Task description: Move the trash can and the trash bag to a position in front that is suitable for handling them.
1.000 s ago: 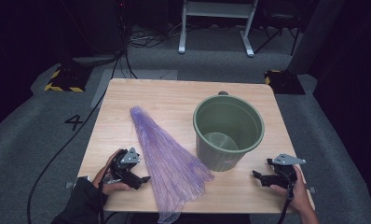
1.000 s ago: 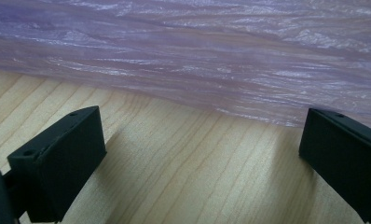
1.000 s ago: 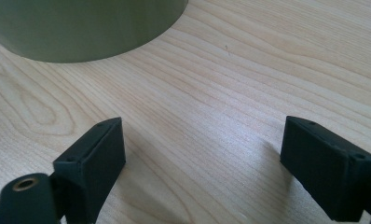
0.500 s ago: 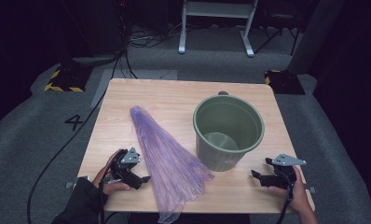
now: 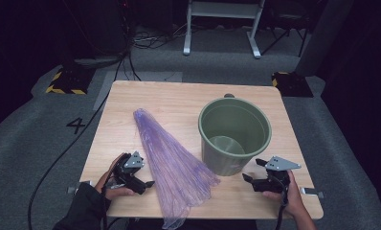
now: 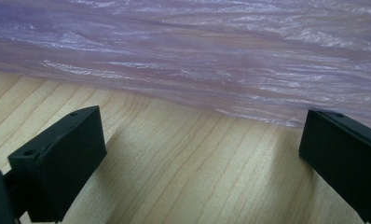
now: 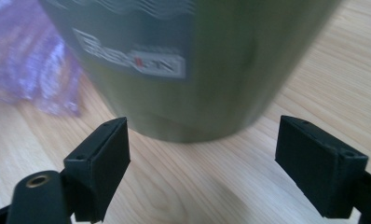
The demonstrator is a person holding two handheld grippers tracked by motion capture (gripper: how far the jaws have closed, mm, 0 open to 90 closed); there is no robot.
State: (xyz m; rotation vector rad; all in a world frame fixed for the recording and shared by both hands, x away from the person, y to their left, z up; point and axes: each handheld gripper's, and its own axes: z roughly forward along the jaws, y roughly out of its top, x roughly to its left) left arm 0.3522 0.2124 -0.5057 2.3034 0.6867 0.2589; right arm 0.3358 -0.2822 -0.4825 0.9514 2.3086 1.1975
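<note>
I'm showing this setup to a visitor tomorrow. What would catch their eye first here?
Most likely the crinkled purple plastic bag, fanned out across the middle of the wooden table and spilling over its near edge. Right of it stands the empty green bucket, upright. The left gripper sits open beside the bag, and the right gripper open just before the bucket.

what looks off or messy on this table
Only the purple bag: it lies flat and crumpled, its wide end hanging over the table's near edge. The green bucket stands upright and looks undamaged.
</note>
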